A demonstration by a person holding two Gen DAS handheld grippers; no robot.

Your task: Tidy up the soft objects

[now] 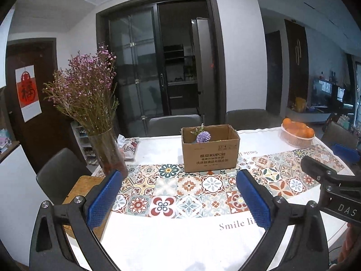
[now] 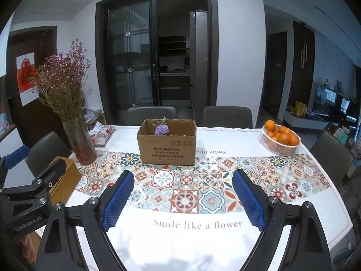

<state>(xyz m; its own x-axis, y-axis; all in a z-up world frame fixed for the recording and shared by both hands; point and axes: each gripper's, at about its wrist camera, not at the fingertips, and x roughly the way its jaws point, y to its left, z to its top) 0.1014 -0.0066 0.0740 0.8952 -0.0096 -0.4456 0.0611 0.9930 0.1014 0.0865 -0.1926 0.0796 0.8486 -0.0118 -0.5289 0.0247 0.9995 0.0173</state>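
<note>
Two grippers hovering, both spread wide and empty.
You are facing the box (image 2: 166, 141); approach the far-left cloth (image 2: 102, 135) low, left gripper (image 1: 180, 180) leading, right gripper (image 2: 182, 179) waiting.

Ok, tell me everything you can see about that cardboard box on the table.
The cardboard box is plain brown corrugated card, top open, with "KUPOH" and smaller lines printed on its near face. It stands upright on the tablecloth, at the patterned band's far edge. A purple flower pokes above its rim. Nothing else touches it.
</note>
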